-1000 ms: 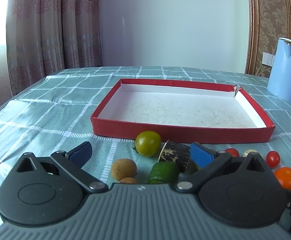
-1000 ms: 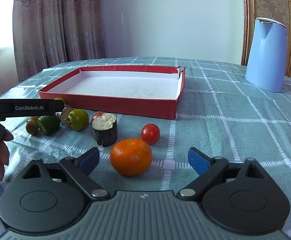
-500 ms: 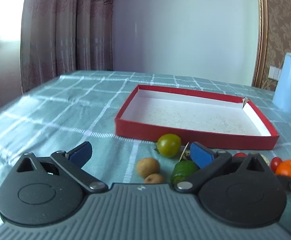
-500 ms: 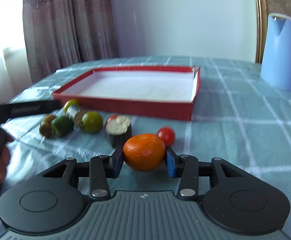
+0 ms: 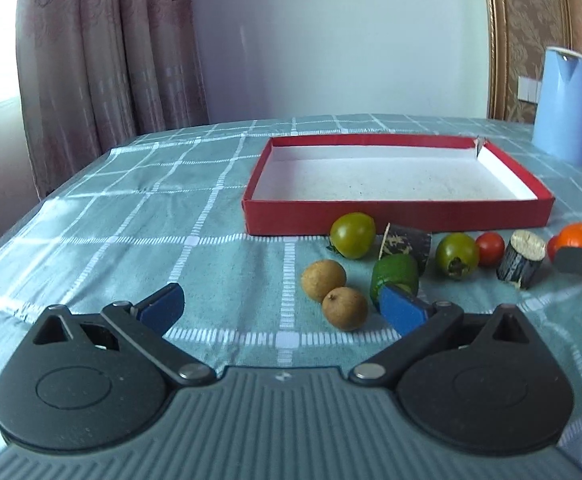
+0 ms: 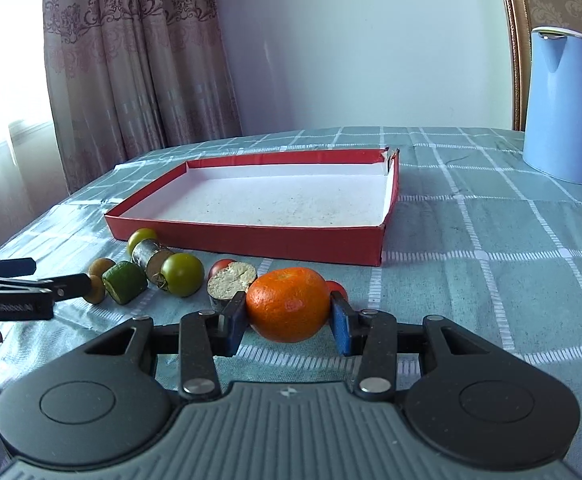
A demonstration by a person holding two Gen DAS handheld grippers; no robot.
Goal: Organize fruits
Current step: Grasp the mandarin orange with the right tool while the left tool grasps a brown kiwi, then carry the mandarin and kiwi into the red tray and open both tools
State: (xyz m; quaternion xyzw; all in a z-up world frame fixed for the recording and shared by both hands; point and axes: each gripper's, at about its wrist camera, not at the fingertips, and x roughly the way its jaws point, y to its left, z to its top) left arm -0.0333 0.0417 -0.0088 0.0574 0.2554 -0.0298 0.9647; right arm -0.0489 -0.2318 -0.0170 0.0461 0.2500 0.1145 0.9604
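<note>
Step in hand: pickup of the first fruit. The right gripper (image 6: 288,318) is pinching the orange mandarin (image 6: 287,304), both blue pads bearing on its sides; the jaws have just been closing onto it. The mandarin is sitting low over the checked tablecloth (image 6: 491,264), in front of the red box (image 6: 251,236); whether it is touching the cloth cannot be told.

The left gripper (image 5: 281,308) is hovering with its jaws spread and nothing between them, just short of two tan longans (image 5: 324,275).

Judged next move: lifting the mandarin over the box's near wall and setting it on the white floor inside. The wall is low, so a small rise should be enough.

Materials: the mandarin's skin is looking glossy, finely dimpled, rounded. The box is looking like shallow cardboard, red outside, white and speckled inside, with one torn far corner. The green tomatoes (image 6: 182,274) are looking smooth and shiny; the dark-barked stem pieces (image 6: 231,280) are showing pale, rough cut ends. The cloth is lying slightly wrinkled.
</note>
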